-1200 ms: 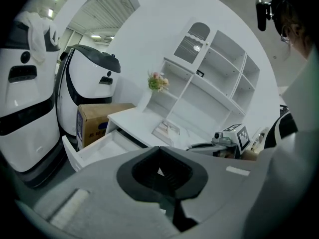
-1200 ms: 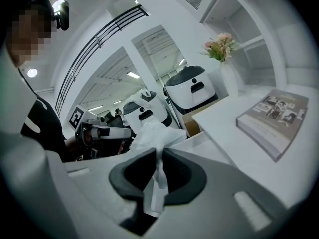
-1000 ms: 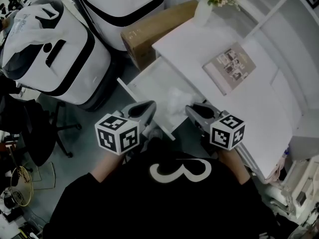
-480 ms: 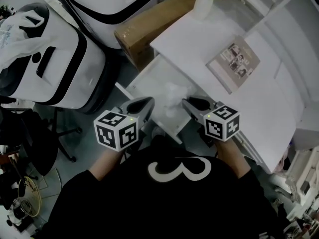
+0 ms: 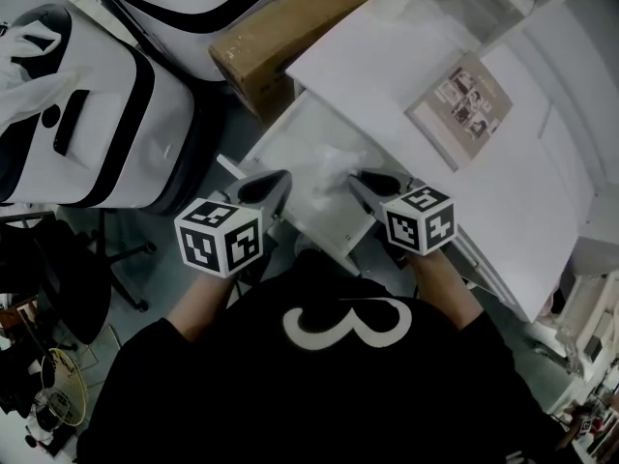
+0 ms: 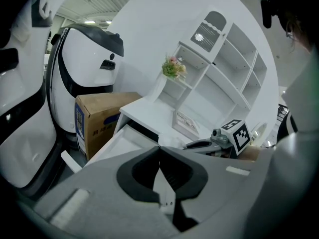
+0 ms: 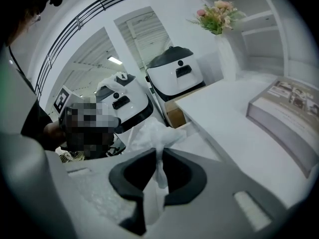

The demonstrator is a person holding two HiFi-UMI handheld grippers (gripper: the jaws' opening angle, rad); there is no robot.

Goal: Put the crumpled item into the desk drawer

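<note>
Both claws have edged forward toward the open drawer (image 5: pixel 290 145).

Head view: two claws, left claw (image 5: pixel 269 189) and right claw (image 5: pixel 363 184). One crumpled item (image 5: pixel 331 167) sits over the drawer, and one book (image 5: pixel 471 98) lies on the surface (image 5: pixel 372 58).

Left gripper view: the left claw (image 6: pixel 159 151) is pressed together, empty.

Right gripper view: the right claw (image 7: pixel 159 157) is nearly closed, pinching the crumpled item (image 7: pixel 152 133), a white, wrinkled, filmy bunch.

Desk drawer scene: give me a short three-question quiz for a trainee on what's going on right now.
1. True or false: the desk drawer is closed.
2. What is the right tool pinching? A: the crumpled item. B: a book. C: nothing.
3. What brown thing stands on the floor beside the desk?

Key: 1 false, it is pulled open. 2 A. 3 the cardboard box.
</note>
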